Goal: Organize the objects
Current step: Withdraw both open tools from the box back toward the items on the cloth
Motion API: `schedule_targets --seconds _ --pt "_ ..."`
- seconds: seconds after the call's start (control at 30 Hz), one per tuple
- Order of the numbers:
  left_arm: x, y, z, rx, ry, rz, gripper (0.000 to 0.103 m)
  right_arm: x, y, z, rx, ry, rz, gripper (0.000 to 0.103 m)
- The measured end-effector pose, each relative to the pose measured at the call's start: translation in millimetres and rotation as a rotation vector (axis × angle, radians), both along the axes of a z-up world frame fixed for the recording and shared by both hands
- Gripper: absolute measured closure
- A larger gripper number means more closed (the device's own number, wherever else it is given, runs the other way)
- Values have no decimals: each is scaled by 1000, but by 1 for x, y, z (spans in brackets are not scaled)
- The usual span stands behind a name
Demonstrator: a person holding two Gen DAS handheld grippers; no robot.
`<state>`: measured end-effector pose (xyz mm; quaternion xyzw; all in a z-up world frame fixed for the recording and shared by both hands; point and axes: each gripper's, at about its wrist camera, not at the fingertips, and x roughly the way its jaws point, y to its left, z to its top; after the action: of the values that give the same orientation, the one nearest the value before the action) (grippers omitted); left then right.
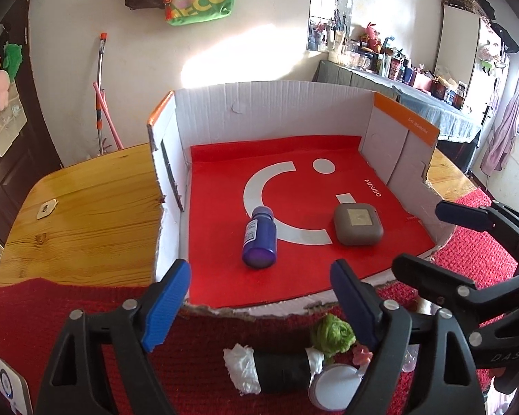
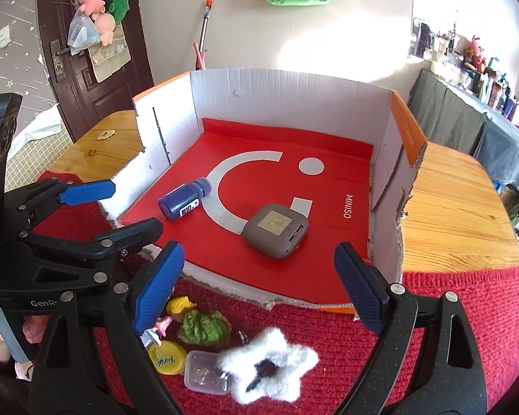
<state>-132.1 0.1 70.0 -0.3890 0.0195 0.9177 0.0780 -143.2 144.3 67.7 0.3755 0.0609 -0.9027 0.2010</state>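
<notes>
A cut-open cardboard box (image 1: 270, 110) (image 2: 280, 90) with a red liner holds a purple bottle (image 1: 258, 238) (image 2: 185, 199) lying on its side and a grey square case (image 1: 358, 224) (image 2: 276, 230). My left gripper (image 1: 259, 297) is open and empty in front of the box; it also shows in the right wrist view (image 2: 121, 204). My right gripper (image 2: 259, 283) is open and empty, also seen in the left wrist view (image 1: 432, 238). Near me on the red knitted cloth (image 1: 69, 304) lie a black-and-white roll (image 1: 273, 368), a green yarn ball (image 1: 332, 335) (image 2: 204, 326), a white fluffy star (image 2: 270, 366), a yellow lid (image 2: 167, 356) and a small clear box (image 2: 204, 371).
The box stands on a wooden table (image 1: 83, 207) (image 2: 456, 214). A white round lid (image 1: 335, 385) lies under my left gripper. A small yellow-haired figure (image 2: 180, 306) lies by the yarn. A dark door (image 2: 86, 69) and a cluttered shelf (image 1: 415, 76) are behind.
</notes>
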Motion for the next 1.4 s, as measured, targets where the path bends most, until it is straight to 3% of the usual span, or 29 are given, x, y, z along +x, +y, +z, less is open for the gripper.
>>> schedule_targets --seconds 0.77,1.4 --pt "49 1 6 -13 70 21 0 43 13 12 0 73 -29 1" --pt "81 3 2 7 68 18 0 73 22 10 2 107 -48 0"
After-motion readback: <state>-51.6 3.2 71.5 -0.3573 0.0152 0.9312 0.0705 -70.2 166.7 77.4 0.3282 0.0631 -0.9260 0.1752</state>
